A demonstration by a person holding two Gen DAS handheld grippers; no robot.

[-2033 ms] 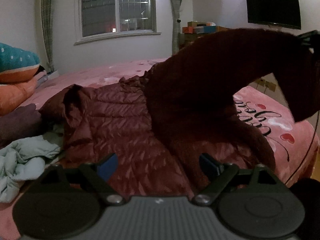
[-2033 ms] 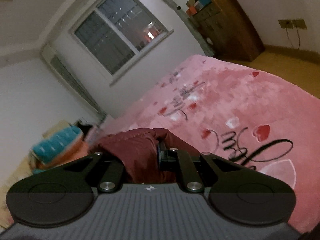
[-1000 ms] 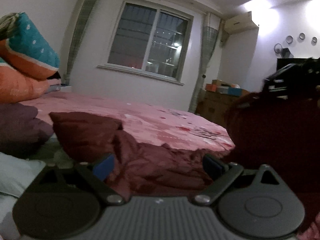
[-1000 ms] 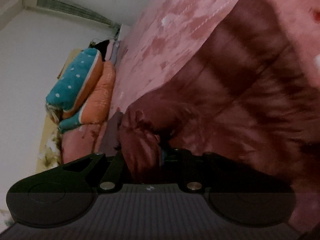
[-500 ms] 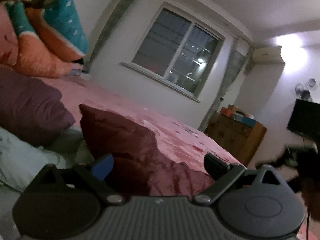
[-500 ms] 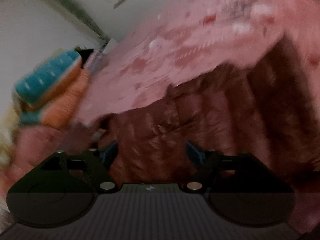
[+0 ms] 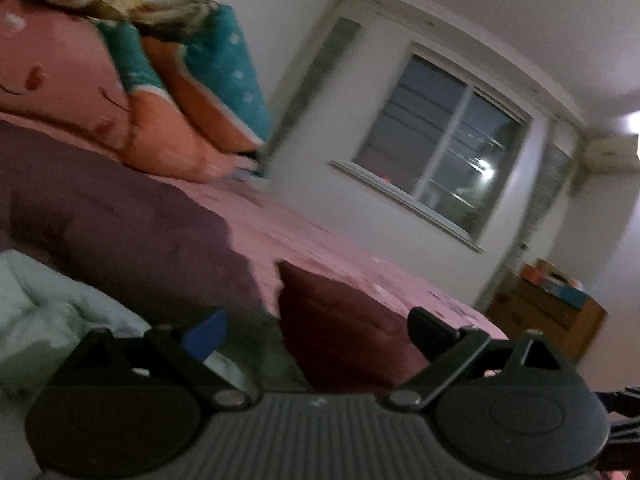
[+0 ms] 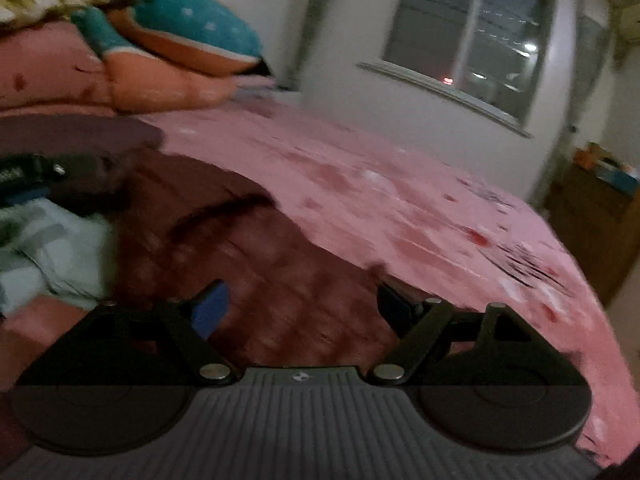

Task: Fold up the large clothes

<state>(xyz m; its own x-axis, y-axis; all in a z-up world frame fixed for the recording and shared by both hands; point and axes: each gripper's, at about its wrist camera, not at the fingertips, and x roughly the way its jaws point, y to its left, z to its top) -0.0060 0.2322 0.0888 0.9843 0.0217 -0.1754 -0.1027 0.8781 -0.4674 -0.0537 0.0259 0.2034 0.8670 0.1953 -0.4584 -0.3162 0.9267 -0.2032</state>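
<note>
A dark red quilted jacket (image 8: pixel 240 248) lies folded over on the pink bed. My right gripper (image 8: pixel 300 304) is open and empty just above its near part. In the left wrist view a raised corner of the jacket (image 7: pixel 340 320) stands between the jaws of my left gripper (image 7: pixel 316 332), which is open and low by the bed. The other gripper shows dark at the far left of the right wrist view (image 8: pixel 32 176).
A pale grey-green garment (image 8: pixel 48 248) lies left of the jacket and also shows in the left wrist view (image 7: pixel 44 300). A purple garment (image 7: pixel 120 220) lies behind it. Teal and orange pillows (image 8: pixel 168 40) are stacked at the bedhead. The pink blanket (image 8: pixel 400 200) stretches right toward a wooden cabinet (image 8: pixel 592 200).
My right gripper has let go of the jacket sleeve and opened; the jacket now lies folded on the bed. My left gripper has dropped low and swung left toward the pillows.
</note>
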